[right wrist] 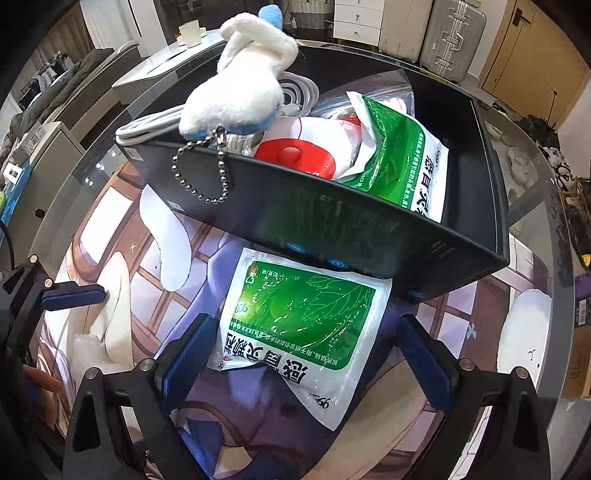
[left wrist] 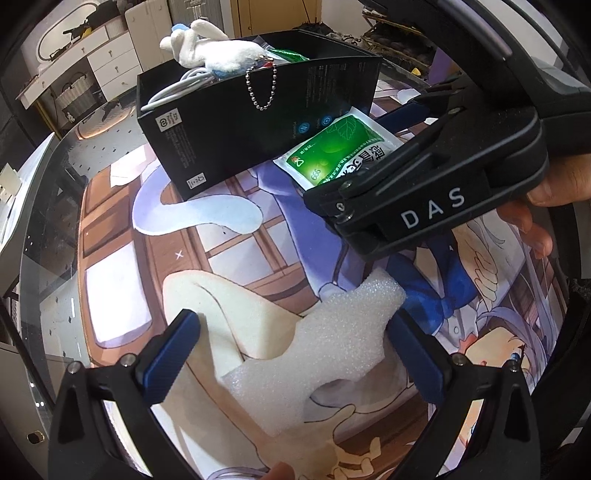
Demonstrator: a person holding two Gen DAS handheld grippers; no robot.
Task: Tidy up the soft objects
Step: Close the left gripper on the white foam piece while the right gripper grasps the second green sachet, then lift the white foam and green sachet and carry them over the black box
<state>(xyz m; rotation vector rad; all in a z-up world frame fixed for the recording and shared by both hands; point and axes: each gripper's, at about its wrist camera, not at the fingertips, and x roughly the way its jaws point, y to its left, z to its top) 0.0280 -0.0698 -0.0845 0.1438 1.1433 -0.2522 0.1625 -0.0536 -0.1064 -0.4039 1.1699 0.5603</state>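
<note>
A black box stands on the printed mat and holds a white plush toy with a bead chain, a white cable, a red-and-white item and a green-white sachet. A second green-white sachet lies flat on the mat against the box's front wall. My right gripper is open, its fingers either side of this sachet. A white foam piece lies on the mat between the fingers of my open left gripper.
The printed mat covers a round glass table. My right gripper's body reaches in above the foam in the left wrist view. White drawers, suitcases and room clutter stand beyond the table.
</note>
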